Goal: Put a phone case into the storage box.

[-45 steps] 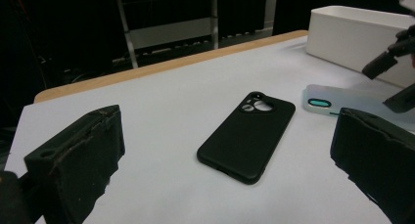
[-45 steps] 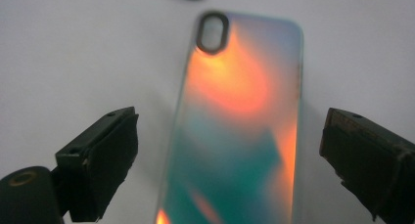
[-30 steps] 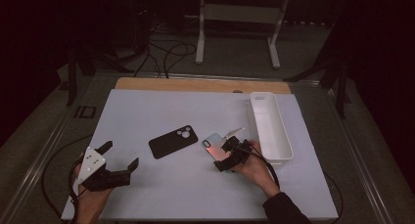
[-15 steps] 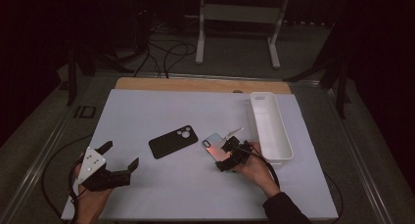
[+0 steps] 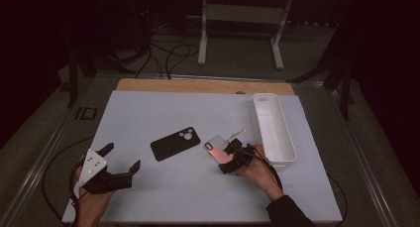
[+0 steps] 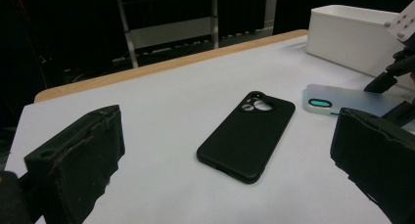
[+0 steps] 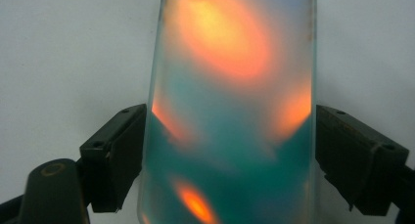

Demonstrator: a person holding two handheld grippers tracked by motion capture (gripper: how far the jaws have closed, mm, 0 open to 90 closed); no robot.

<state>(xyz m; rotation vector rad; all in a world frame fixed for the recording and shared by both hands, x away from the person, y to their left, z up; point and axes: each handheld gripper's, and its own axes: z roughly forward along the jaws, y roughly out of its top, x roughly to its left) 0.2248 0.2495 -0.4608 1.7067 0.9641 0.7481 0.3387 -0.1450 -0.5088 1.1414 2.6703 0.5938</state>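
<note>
A black phone case (image 5: 175, 143) lies camera-cutout up in the middle of the white mat (image 5: 163, 108); in the left gripper view the black case (image 6: 249, 136) sits ahead between the jaws, well beyond them. My left gripper (image 5: 121, 156) stands open at the mat's front left, nothing in it (image 6: 228, 119). An iridescent teal-and-orange phone case (image 5: 216, 146) lies flat to the right of the black one. My right gripper (image 5: 230, 155) has its jaws against both long edges of that iridescent case (image 7: 230, 87), shut on it (image 7: 230, 121).
A long white tray (image 5: 258, 123) stands along the mat's right side, just beyond the right hand; the white tray (image 6: 352, 43) looks bare inside. A wooden strip (image 5: 198, 85) borders the far edge. Cables and a metal stand lie on the floor behind the table.
</note>
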